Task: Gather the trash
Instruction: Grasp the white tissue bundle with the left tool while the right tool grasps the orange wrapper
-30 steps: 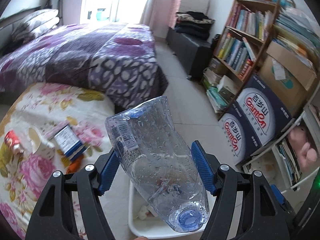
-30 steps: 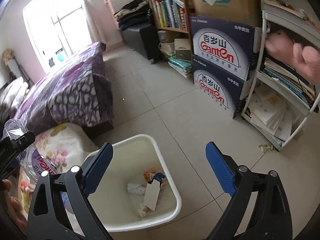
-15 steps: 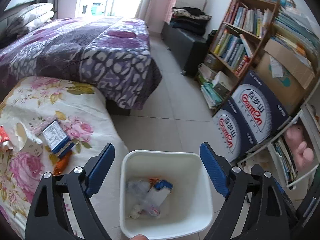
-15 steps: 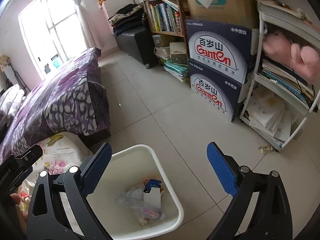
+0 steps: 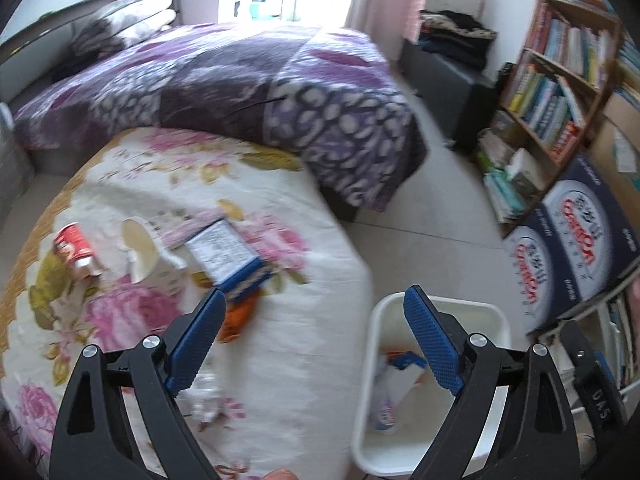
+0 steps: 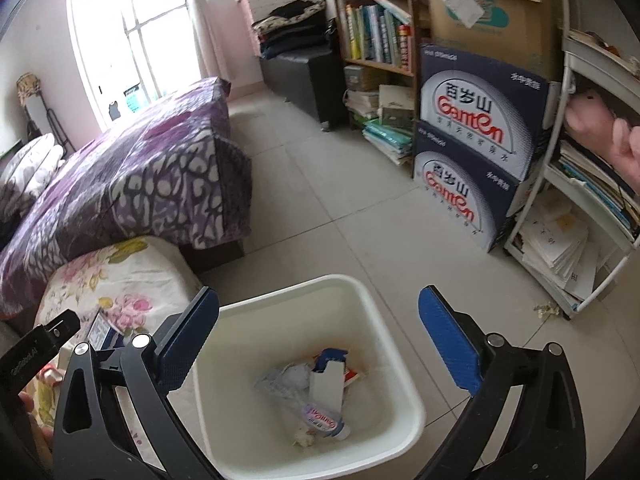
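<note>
A white trash bin stands on the floor; the crushed clear plastic bottle lies inside with a small carton and paper scraps. The bin also shows in the left wrist view. My left gripper is open and empty, over the edge of the floral-covered table. On the table lie a red cup, a torn paper cup, a blue-and-white box, an orange wrapper and a crumpled clear wrapper. My right gripper is open and empty above the bin.
A purple bed lies behind the table. Two dark Ganten boxes are stacked by a bookshelf and a white rack on the right. Tiled floor lies between bed and boxes.
My left gripper opened and dropped the plastic bottle into the bin, then swung left from above the bin toward the table. The right gripper stayed open above the bin.
</note>
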{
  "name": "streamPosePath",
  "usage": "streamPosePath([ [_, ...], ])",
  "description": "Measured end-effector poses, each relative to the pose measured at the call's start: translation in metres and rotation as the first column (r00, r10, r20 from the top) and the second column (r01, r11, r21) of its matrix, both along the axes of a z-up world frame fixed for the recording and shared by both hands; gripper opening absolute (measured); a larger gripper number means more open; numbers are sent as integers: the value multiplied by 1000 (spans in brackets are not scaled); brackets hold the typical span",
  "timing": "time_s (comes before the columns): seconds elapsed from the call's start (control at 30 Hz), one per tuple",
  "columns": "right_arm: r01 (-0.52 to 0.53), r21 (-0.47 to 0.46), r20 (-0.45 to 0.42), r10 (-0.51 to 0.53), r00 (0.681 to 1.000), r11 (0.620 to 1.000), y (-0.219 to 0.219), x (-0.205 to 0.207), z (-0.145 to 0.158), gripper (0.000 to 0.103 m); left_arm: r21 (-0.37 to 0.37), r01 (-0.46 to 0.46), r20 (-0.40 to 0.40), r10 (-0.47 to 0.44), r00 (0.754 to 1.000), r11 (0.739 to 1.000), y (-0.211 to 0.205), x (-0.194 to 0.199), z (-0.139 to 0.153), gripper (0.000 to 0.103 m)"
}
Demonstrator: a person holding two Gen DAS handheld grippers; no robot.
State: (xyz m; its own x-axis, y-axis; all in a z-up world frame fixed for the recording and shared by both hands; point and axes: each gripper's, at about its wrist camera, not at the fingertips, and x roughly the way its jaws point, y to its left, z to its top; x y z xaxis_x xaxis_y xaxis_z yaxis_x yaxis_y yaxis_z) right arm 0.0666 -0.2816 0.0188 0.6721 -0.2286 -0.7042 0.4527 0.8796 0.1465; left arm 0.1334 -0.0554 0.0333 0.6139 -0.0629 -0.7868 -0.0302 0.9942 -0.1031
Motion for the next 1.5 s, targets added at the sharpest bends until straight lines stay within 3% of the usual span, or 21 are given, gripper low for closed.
streamPosePath([
  [0.23, -50, 26, -42, 51, 998, 998, 27, 14, -11, 96, 77, -76, -104, 83, 991, 994, 45, 4, -31, 88],
  [0.43, -82, 54, -66, 86, 994, 995, 46, 27, -18, 96, 127, -54, -224, 82, 971, 990, 74, 6, -64, 88],
  [0.5, -94, 76, -79, 100, 992, 993, 52, 32, -22, 96, 106, -42, -276, 70, 958, 994, 85, 5, -79, 87],
  [0.77, -151, 135, -142, 170, 975, 979, 91, 52, -45, 96, -5, -10, -400, 7, 916, 1000, 101, -1, -115, 62],
  [1.0, -192, 192, -186, 228, 956, 962, 124, 70, -67, 96, -76, 46, -401, -73, 913, 996, 102, -11, -117, 37],
  [1.2, -258, 243, -210, 310, 927, 935, 163, 85, -86, 96, -64, -8, -392, -17, 920, 998, 136, -21, -112, 36],
  [1.5, -411, 209, -215, 452, 866, 887, 228, 94, -102, 95, -40, -182, -325, 160, 932, 982, 212, -28, -87, 36],
])
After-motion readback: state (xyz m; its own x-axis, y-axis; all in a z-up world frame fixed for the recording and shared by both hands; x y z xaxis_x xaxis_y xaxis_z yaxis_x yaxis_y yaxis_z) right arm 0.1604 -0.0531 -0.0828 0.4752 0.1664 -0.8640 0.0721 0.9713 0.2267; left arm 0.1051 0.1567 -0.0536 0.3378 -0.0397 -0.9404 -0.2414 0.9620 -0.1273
